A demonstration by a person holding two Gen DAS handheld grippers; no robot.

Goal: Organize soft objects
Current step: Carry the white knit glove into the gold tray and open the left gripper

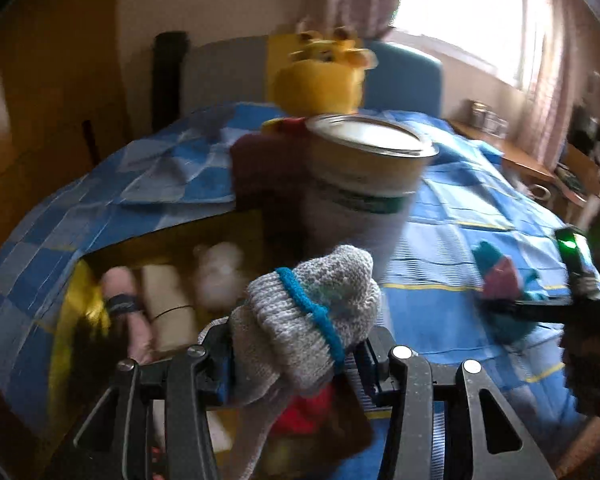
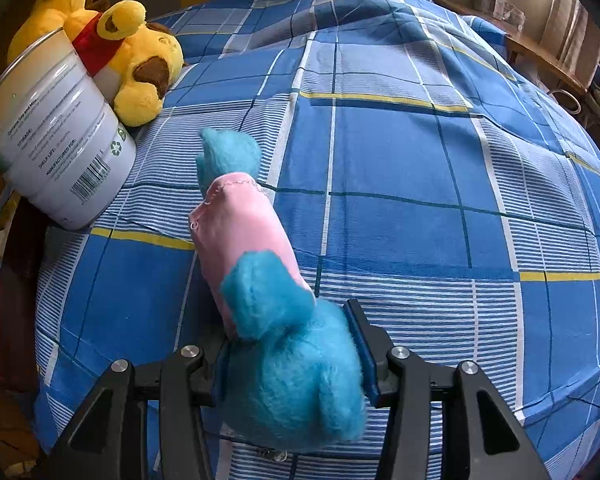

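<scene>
On the bed, spread with one blue checked quilt, two grippers are each busy with one soft thing. Seen from the left wrist, the left gripper has its jaws closed part-way on a grey knitted sock with a turquoise band; the sock bulges up between the pads and something red shows under it at about six o'clock, too blurred to name. Beyond the sock, at twelve o'clock, stands one white tin can with a metal rim, and behind it one yellow plush bear in a red top. At nine o'clock from the sock a box or gap beside the bed holds pale rolled things, at least three, though the blur keeps me from a sure count. At three o'clock in that view the right gripper appears from the side, dark, with a green light on its body. From the right wrist, that gripper's jaws grip one blue furry toy wearing a pink cloth; the toy's far end rests on the quilt, pointing toward eleven o'clock. At ten o'clock stand the same can and bear, the bear touching the can's far side.
</scene>
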